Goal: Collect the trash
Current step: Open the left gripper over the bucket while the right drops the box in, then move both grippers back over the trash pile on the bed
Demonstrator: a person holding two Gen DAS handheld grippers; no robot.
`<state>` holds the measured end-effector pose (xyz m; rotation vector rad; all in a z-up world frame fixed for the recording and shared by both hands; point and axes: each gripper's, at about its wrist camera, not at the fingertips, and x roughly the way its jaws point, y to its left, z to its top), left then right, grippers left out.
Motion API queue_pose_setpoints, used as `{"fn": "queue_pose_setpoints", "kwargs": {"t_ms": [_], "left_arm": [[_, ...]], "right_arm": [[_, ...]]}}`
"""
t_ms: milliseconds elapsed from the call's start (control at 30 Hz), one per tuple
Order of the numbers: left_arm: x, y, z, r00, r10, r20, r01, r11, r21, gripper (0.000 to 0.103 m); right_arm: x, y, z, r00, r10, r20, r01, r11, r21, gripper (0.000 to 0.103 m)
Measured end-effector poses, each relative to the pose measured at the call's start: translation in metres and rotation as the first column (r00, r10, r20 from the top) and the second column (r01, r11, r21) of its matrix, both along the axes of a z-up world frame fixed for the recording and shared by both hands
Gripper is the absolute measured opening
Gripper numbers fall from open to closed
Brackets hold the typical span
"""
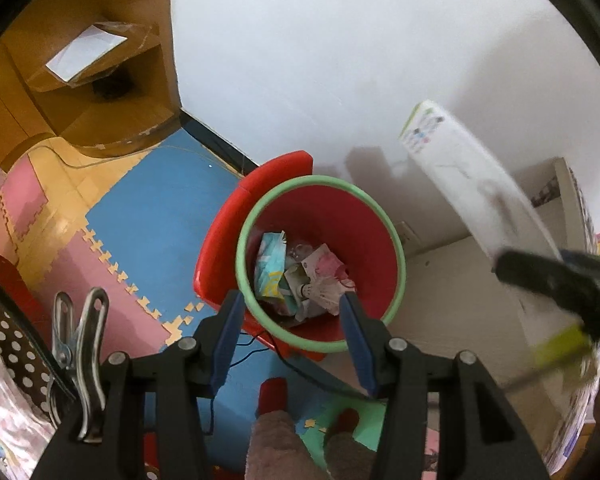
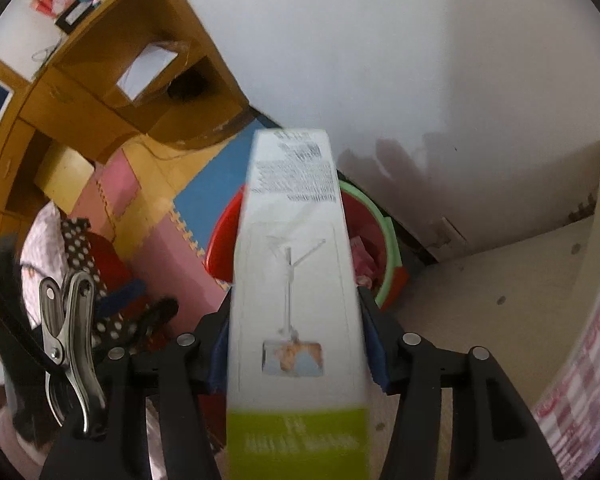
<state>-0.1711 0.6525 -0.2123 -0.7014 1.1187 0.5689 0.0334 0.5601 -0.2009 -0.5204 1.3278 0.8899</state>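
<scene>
A red bin with a green rim [image 1: 320, 180] stands on the floor against the white wall, with crumpled wrappers and paper [image 1: 300, 276] at its bottom. My left gripper [image 1: 292, 300] hangs right above it, open, with nothing between its blue pads. A long white box with a green end [image 1: 460, 176] slants in from the right, with my right gripper [image 1: 504, 268] at its lower end. In the right wrist view the box [image 2: 296, 240] lies lengthwise between the pads of the right gripper [image 2: 296, 300], its far end over the bin's rim [image 2: 380, 216]. It looks blurred and loose; the fingers are sharp.
Blue, pink and yellow foam mats [image 1: 152, 220] cover the floor left of the bin. A wooden desk [image 1: 100, 80] stands at the far left. A beige shelf surface [image 1: 452, 280] lies right of the bin. A person's red-socked feet [image 1: 272, 396] and dotted fabric [image 1: 12, 340] are near.
</scene>
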Motion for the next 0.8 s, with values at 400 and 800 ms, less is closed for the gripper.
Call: {"fn": "queue_pose_setpoints", "kwargs": {"t_ms": [400,800], "left_arm": [[-0.006,-0.009,0.022,1.000,-0.019,0.011,0.018,1.000,0.020,0.052],[-0.001,-0.021,0.058,0.996,-0.083,0.041,0.081,0.996,0.046,0.052]], "right_arm": [[-0.016,-0.020,0.037,0.999,0.001,0.049,-0.006,0.995,0.104,0.066],[-0.058,-0.079,0.092,0.992,-0.052,0.114,0.024,0.971,0.237,0.066]]}}
